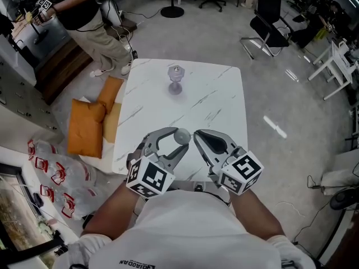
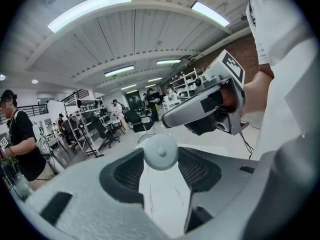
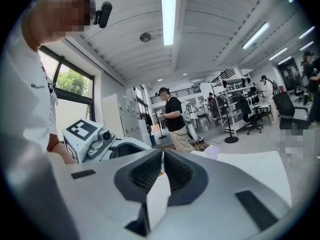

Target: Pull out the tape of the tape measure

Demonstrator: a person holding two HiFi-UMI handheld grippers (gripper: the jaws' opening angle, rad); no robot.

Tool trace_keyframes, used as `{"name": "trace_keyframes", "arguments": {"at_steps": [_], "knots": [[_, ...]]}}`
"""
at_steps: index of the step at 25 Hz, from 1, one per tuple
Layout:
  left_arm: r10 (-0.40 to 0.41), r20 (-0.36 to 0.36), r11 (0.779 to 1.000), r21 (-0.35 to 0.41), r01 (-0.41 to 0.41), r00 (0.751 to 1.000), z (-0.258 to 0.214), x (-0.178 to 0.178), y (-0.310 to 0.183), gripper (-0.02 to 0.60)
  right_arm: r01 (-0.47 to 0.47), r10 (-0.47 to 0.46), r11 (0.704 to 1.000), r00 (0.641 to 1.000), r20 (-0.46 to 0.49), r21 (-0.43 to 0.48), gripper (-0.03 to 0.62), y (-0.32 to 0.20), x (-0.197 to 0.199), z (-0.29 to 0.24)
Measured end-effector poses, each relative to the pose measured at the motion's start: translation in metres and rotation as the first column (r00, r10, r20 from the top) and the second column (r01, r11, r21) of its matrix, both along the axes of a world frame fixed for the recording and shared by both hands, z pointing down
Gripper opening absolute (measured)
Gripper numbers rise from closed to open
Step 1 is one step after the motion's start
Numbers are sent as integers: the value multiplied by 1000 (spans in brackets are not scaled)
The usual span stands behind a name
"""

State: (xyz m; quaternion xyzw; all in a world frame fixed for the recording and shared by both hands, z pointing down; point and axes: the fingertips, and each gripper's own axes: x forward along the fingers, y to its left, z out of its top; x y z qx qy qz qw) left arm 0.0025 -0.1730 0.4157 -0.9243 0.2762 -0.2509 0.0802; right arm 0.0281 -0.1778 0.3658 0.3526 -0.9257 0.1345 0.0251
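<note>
Left gripper (image 1: pixel 179 141): jaws wide, clamped on the round grey tape measure (image 1: pixel 182 134) over the near edge of the surface (image 1: pixel 224 94). Right gripper (image 1: pixel 197 134): jaws closed, empty, tips just right of the casing, best placed to pull. Tape tab not discernible.

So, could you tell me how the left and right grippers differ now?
The left gripper holds its jaws wide; the right gripper has them pressed together. The left gripper clamps the round grey tape measure; the right gripper is empty. Both hang over the white table.
</note>
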Motion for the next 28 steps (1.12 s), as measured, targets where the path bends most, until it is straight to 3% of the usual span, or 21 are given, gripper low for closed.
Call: {"name": "trace_keyframes", "arguments": {"at_steps": [8, 16, 21, 28], "knots": [[-101, -9, 995, 5, 102, 995, -8, -35, -20, 222, -84, 85, 996, 995, 45, -6, 20, -11, 28, -6], [-107, -35, 994, 21, 108, 994, -22, -38, -22, 222, -90, 90, 995, 996, 16, 49, 20, -11, 29, -14], [-167, -42, 985, 26, 168, 985, -27, -56, -30, 222, -178, 176, 984, 983, 50, 32, 20, -19, 57, -16], [-187, -56, 982, 28, 189, 981, -33, -66, -35, 222, -191, 190, 980, 981, 28, 63, 20, -19, 66, -19]]}}
